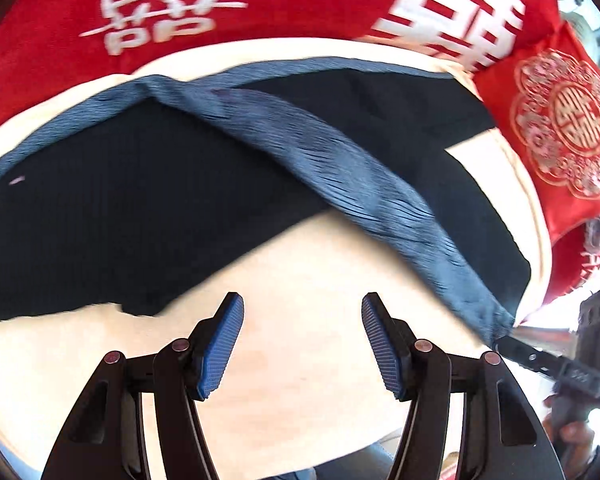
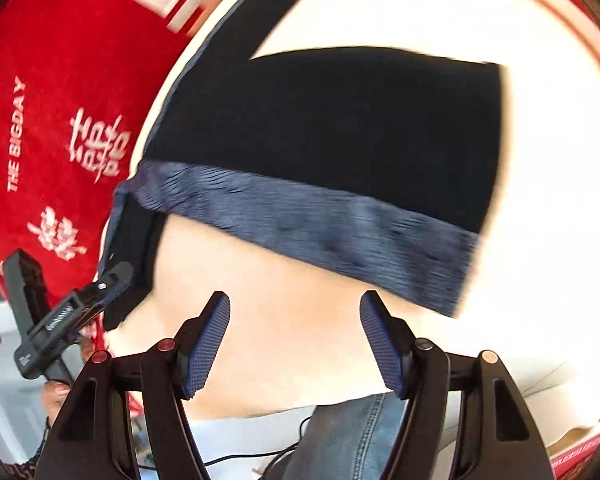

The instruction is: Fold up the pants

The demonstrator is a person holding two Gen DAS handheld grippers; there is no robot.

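Dark navy pants (image 1: 140,208) with a grey-blue ribbed waistband (image 1: 332,168) lie on a cream table top (image 1: 300,360). In the left wrist view my left gripper (image 1: 302,344) appears open and empty, just in front of the pants' near edge. At that view's right edge the other gripper (image 1: 512,338) grips the waistband's end. In the right wrist view my right gripper (image 2: 294,340) appears open and empty, in front of the waistband (image 2: 340,224). There too the other gripper (image 2: 116,280) grips a corner of the pants (image 2: 332,128). The two views disagree.
A red cloth with white characters (image 1: 260,4) lies behind the table, and also shows in the right wrist view (image 2: 60,92). A red cushion (image 1: 556,128) sits at the far right. The person's jeans (image 2: 352,436) and a cable show below the table's near edge.
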